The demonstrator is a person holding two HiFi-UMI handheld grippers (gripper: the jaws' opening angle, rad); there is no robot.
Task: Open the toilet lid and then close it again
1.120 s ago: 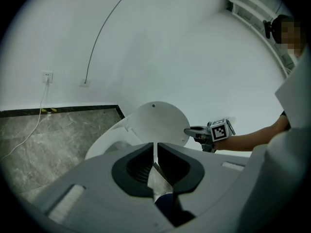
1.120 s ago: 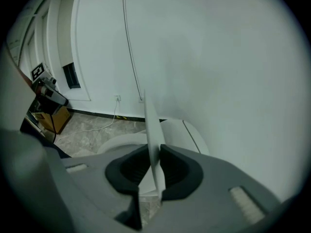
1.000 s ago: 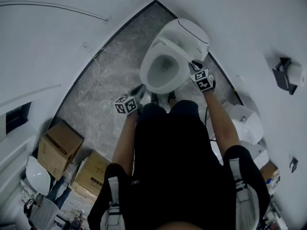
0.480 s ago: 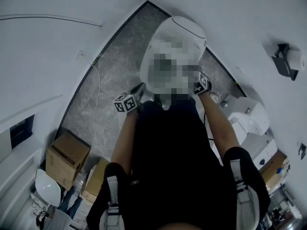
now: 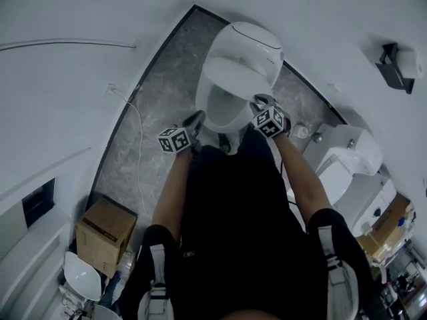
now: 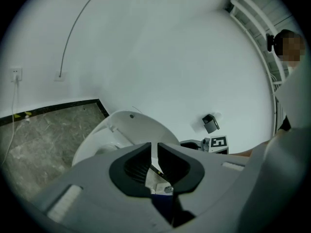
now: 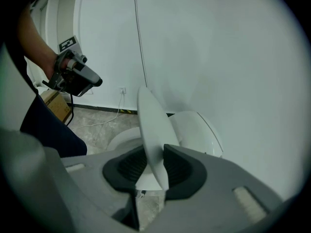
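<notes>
White-walled washroom, grey marbled floor (image 5: 157, 92) – contents as I read them from the remote station.

1. Toilet (image 5: 252, 42), white, at the far end of the floor strip, against the wall. The bowl (image 5: 223, 105) shows partly open below the lid.
2. Toilet lid (image 5: 233, 75) – tilted part-way over the bowl, neither upright nor flat. In the right gripper view it runs edge-on, up and away from the jaws.
3. Right gripper (image 5: 261, 104), at the lid's near right edge. Its jaws are opening with the lid's edge between them; in its own view both pads (image 7: 177, 166) lie against the lid's two faces.
4. Left gripper (image 5: 197, 120), well apart from the lid, low beside the bowl's left front. Its jaws stand almost together, a thin slit between them, and I see nothing in that slit.
5. Operator: dark clothing, both forearms reaching forward, standing just before the bowl.
6. Cardboard box (image 5: 107, 229) on the floor at the near left.
7. Thin cable (image 5: 137, 139) trailing from the left wall across the floor.
8. Dark wall holder (image 5: 392, 62) on the right wall.
9. White fixtures (image 5: 347, 162) on the right, near the operator's right arm; I cannot tell what kind.
</notes>
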